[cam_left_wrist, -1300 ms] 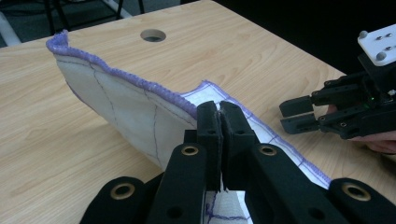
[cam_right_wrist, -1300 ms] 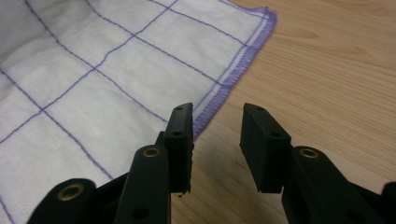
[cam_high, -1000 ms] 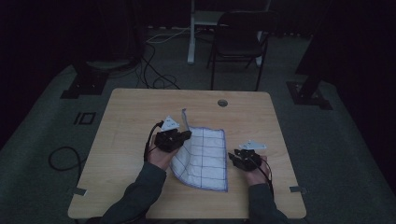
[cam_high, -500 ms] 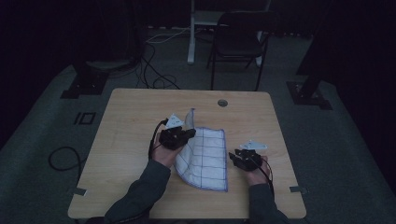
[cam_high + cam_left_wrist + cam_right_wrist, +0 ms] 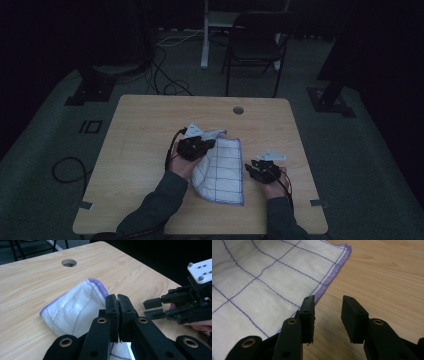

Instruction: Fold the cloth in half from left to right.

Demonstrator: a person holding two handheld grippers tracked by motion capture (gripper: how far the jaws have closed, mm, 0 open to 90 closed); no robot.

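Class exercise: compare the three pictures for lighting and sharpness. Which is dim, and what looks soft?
High view: dim and murky, the floor nearly black, the cloth the brightest thing. Left gripper view: brightly lit, the nearby arms slightly soft. Right gripper view: evenly lit, the cloth's grid lines crisp, no glare on the table.

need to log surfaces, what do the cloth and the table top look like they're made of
Cloth: soft woven cotton-like fabric, matte white, purple stitched grid lines and overlocked hem; it folds limply. Table: pale wood-grain top, smooth and satin, probably laminate rather than solid wood, with a round cable hole.
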